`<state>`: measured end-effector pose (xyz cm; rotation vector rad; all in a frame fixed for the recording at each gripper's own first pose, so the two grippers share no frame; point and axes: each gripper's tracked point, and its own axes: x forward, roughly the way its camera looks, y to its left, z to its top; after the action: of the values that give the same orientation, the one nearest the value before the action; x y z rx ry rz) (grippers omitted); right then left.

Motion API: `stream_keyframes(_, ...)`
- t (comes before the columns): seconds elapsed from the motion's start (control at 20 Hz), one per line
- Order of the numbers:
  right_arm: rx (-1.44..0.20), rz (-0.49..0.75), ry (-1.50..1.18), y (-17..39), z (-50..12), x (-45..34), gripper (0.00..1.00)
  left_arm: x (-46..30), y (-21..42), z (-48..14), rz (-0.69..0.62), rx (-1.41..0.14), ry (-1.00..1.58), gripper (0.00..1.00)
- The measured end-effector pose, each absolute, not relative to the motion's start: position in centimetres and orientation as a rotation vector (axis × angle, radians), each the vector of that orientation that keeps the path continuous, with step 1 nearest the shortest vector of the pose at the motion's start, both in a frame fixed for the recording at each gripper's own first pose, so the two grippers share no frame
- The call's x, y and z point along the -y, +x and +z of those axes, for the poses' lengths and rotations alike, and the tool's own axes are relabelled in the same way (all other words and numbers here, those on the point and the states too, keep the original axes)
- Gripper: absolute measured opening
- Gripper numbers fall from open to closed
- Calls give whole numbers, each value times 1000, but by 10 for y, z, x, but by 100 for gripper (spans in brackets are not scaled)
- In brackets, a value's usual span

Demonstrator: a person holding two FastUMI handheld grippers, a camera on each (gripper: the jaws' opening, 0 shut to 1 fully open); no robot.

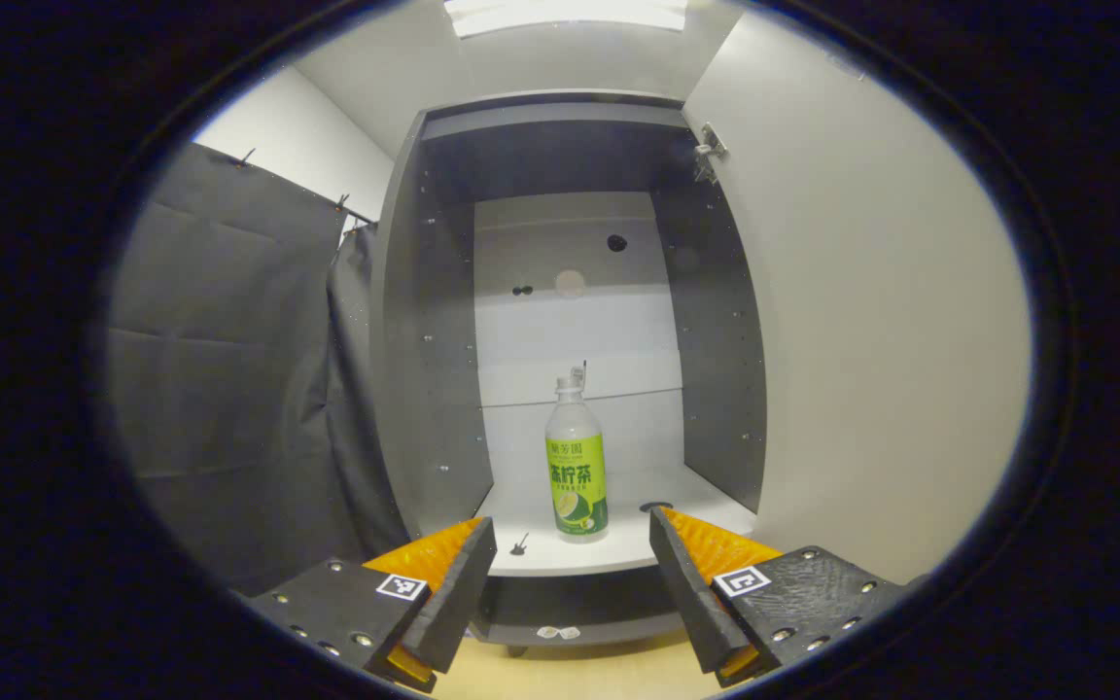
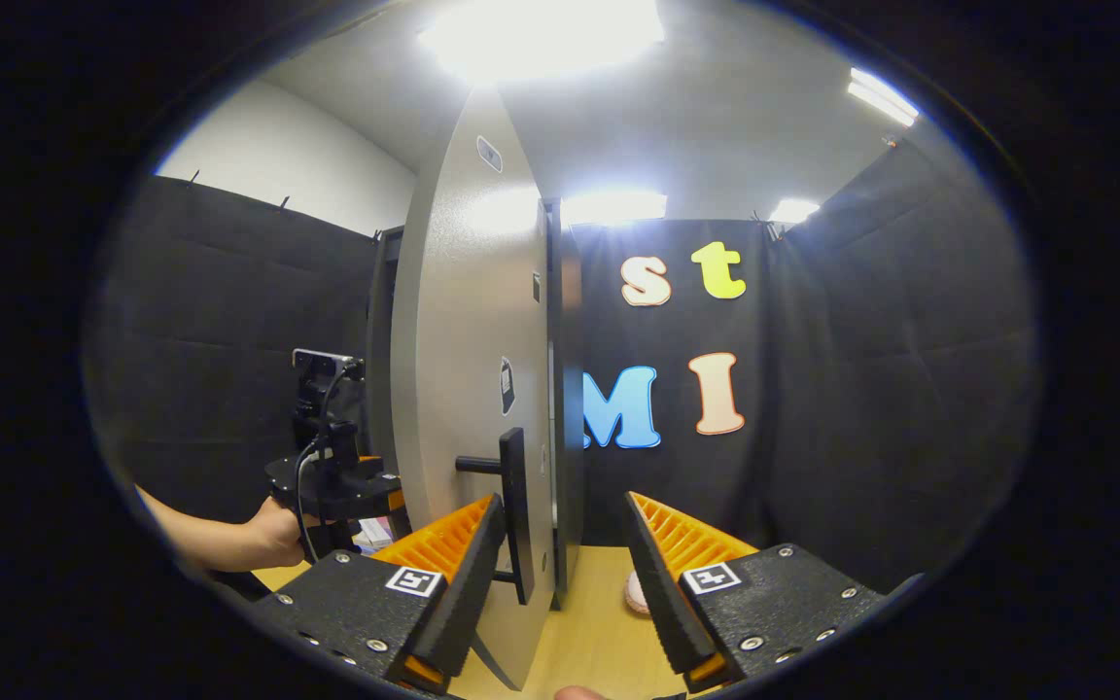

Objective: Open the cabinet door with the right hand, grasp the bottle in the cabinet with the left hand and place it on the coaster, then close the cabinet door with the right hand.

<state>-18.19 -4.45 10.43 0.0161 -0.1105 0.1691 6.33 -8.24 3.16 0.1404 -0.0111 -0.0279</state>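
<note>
Inside the open cabinet [image 1: 424,321], the bottle [image 1: 577,467] stands upright; both tools [image 1: 572,544] [image 2: 560,535] gape, released.

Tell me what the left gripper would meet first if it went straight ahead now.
Probably the bottle, standing upright on the cabinet shelf and centred between the open left gripper fingers. Nothing seems to lie between, though depth is unclear.

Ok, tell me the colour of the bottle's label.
Bright green label on the bottle, clearest in the left gripper view.
</note>
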Motion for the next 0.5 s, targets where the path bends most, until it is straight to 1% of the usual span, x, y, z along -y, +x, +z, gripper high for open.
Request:
stream_keyframes(0.05, 155, 102, 29, -195, 117, 64, 82, 83, 73, 32, -36, 13, 147, 91)
stream_keyframes(0.15, 258, -31, 84, -219, 150, 106, 85, 84, 92, 33, -39, 30, 165, 91)
stream_keyframes(0.2, 287, -93, 111, -228, 158, 129, 85, 88, 102, 32, -66, 34, 162, 90)
stream_keyframes(0.3, 287, -194, 176, -246, 154, 164, 87, 103, 122, 23, -146, 19, 131, 90)
stream_keyframes(0.35, 271, -240, 211, -254, 147, 181, 87, 107, 131, 18, -162, 8, 137, 90)
stream_keyframes(0.4, 263, -267, 245, -252, 143, 190, 88, 107, 141, 14, -166, 1, 154, 95)
stream_keyframes(0.45, 254, -291, 266, -263, 137, 199, 88, 107, 148, 12, -163, 1, 170, 90)
stream_keyframes(0.5, 238, -317, 269, -266, 130, 204, 89, 106, 157, 12, -161, 1, 171, 95)
